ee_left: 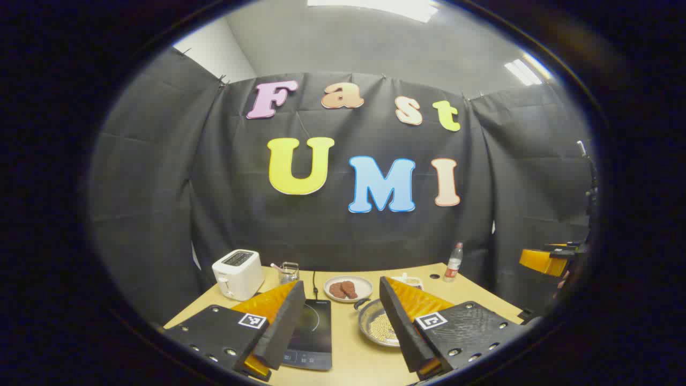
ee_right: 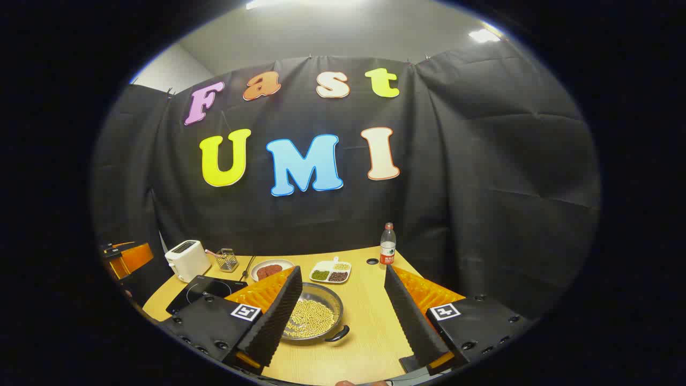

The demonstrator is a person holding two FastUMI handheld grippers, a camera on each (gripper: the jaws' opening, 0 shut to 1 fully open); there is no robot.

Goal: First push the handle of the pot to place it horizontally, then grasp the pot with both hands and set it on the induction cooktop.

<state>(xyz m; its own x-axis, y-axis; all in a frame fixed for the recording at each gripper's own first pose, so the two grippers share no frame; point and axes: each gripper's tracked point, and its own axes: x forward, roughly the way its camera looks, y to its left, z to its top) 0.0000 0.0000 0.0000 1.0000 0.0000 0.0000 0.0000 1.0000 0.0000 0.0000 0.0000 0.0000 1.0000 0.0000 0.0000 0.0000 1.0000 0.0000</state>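
1. Steel, shallow and full of pale beans: in the left gripper view the pot (ee_left: pixel 378 324) sat on the table (ee_left: pixel 348 364), just right of the cooktop (ee_left: pixel 311 332) and partly behind my right finger. My left gripper (ee_left: pixel 340 321) hung above the table with its fingers spread wide, holding nothing. A small dark handle poked from the pot's far rim, toward the plate (ee_left: pixel 348 288). The toaster (ee_left: pixel 237 273) stood at the back left.

2. In the right gripper view the pot (ee_right: pixel 313 319) lay between the cooktop (ee_right: pixel 203 292) and bare table (ee_right: pixel 370 332), its near handle at the front rim, angled right. My right gripper (ee_right: pixel 343 316) was agape too, touching nothing, its left finger overlapping the pot's left edge.

3. I judged the pot stiff, slick and fairly heavy with loose beans ready to spill; it wanted level carrying, gripped at both handles.
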